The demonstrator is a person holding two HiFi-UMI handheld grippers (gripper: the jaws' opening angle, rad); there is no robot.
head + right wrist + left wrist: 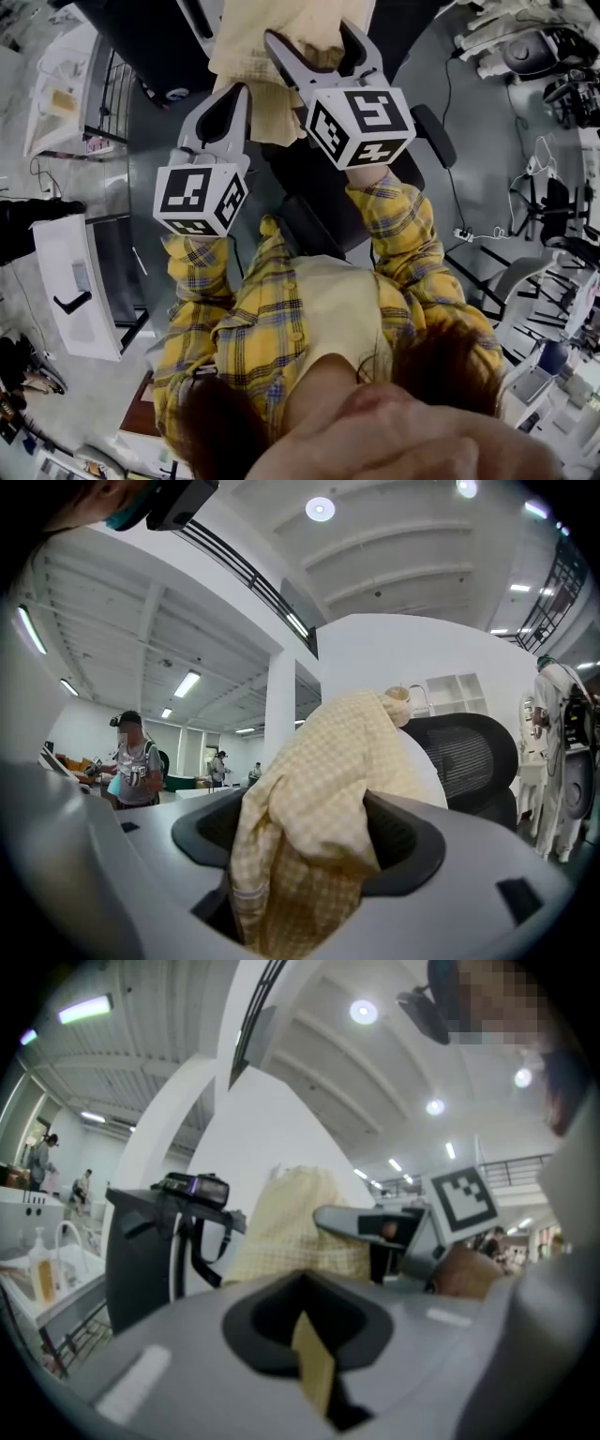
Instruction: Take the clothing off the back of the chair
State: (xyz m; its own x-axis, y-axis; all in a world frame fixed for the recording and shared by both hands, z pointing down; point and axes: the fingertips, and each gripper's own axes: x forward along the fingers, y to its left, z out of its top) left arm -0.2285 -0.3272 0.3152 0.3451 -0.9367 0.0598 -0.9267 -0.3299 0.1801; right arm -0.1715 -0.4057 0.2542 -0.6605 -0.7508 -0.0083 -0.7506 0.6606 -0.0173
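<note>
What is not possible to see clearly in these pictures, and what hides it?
Garment: head view, upper part cut off by the top edge.
Chair: head view, mostly covered by the garment and the person's sleeves; whether cloth touches its back cannot be told.
Right gripper: right gripper view, bunched cloth covers the jaw tips.

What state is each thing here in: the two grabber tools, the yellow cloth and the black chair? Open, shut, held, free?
left gripper: shut on a thin edge of the yellow garment.
right gripper: shut on a thick bunch of the yellow garment.
yellow garment: bunched, held up by both grippers; contact with the chair cannot be told.
chair: upright, its mesh back showing bare beside the cloth.
</note>
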